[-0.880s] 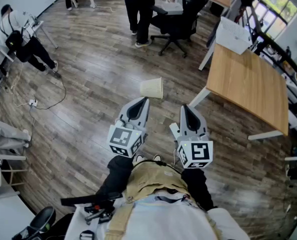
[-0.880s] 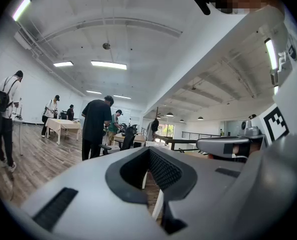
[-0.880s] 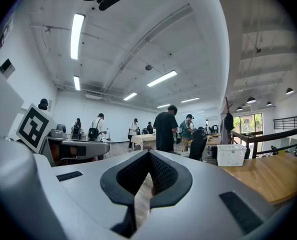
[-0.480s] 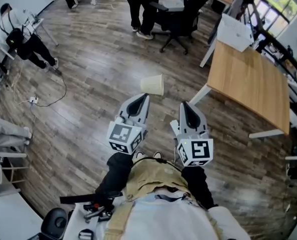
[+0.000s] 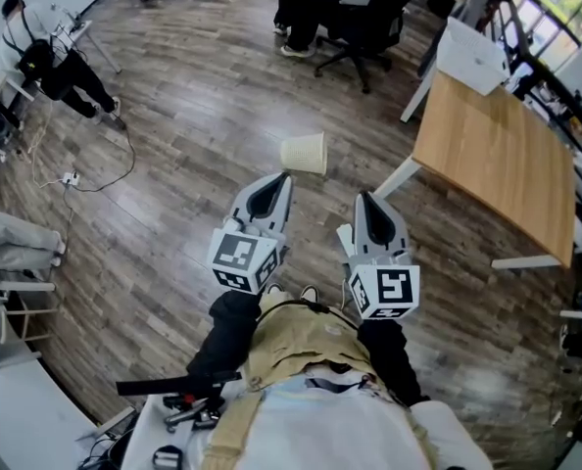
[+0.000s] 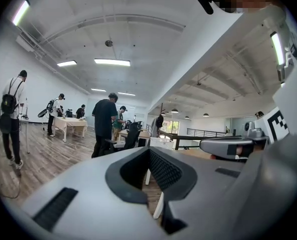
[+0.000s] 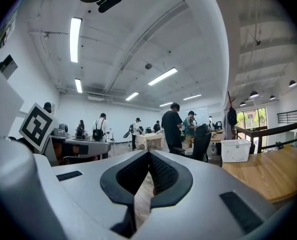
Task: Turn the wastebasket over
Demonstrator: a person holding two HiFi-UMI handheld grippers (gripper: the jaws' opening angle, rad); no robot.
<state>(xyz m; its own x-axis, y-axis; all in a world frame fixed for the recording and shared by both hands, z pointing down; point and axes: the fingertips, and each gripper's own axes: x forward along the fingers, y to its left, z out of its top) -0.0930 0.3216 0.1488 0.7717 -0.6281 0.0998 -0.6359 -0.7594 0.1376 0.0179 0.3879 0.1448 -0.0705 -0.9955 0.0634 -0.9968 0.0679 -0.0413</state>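
Observation:
A cream-coloured wastebasket (image 5: 304,153) lies on its side on the wooden floor, its open mouth towards the left in the head view. My left gripper (image 5: 285,177) is held out level just short of it, tip close to the basket's near side, jaws shut with nothing between them. To its right, my right gripper (image 5: 363,197) is also level, shut and empty. Neither touches the basket. The left gripper view shows its gripper (image 6: 149,151) closed at the tip; the right gripper view shows its gripper (image 7: 148,153) likewise. Both gripper views look over the room and miss the basket.
A wooden table (image 5: 497,160) with white legs stands to the right, a white mesh box (image 5: 472,55) at its far end. A black office chair (image 5: 369,27) and standing people are farther back. A cable (image 5: 115,179) and a person sit at left.
The whole head view has slid a little upward in frame. Both grippers keep the same spacing to the basket and stay shut. The people at the back have shifted.

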